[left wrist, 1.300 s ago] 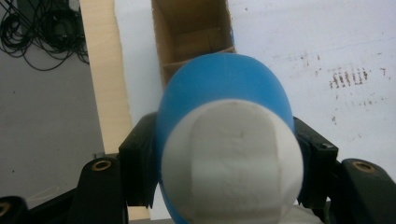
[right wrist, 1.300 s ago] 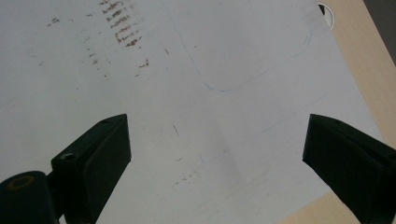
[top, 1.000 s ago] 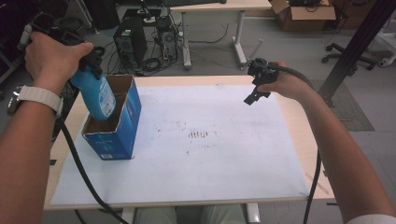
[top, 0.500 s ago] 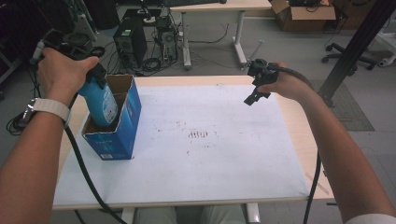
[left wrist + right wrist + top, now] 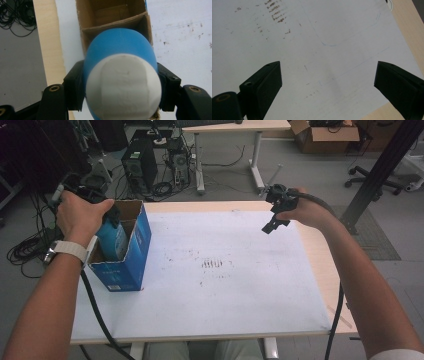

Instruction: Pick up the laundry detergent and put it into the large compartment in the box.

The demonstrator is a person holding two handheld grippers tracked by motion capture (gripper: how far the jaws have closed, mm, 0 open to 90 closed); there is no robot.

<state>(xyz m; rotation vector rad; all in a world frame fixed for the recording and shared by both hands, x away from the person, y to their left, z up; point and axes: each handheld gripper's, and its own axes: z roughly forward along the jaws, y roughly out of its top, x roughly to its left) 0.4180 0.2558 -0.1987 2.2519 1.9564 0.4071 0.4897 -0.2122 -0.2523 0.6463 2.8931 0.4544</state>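
We take the blue cardboard box (image 5: pixel 122 257) as our landmark and start with the biggest thing, the table (image 5: pixel 325 255), whose pale wooden top is covered almost to its edges by a white sheet (image 5: pixel 225 295) marked with dark smudges near its middle. The box stands on the left end of that sheet, upright with its top open, and in the left gripper view (image 5: pixel 112 17) we see bare brown cardboard walls inside and a cardboard divider across it. Directly over the box's open top we find the blue bottle (image 5: pixel 114 240), its lower part already sunk below the rim on the side nearest the left hand (image 5: pixel 80 215); seen in the left gripper view the bottle (image 5: pixel 120 50) points bottom-first into the near compartment, with its flat white cap end toward the camera. The left gripper (image 5: pixel 120 92) has its two black jaws pressed against the bottle's sides, clamped firmly on it. Well away from the box, above the far right part of the sheet, the right hand (image 5: pixel 305 210) holds the right gripper (image 5: pixel 274 222) in the air with its tips pointing down at the sheet; in the right gripper view (image 5: pixel 327 77) we see its jaws spread wide apart with nothing between them but smudged white sheet below.
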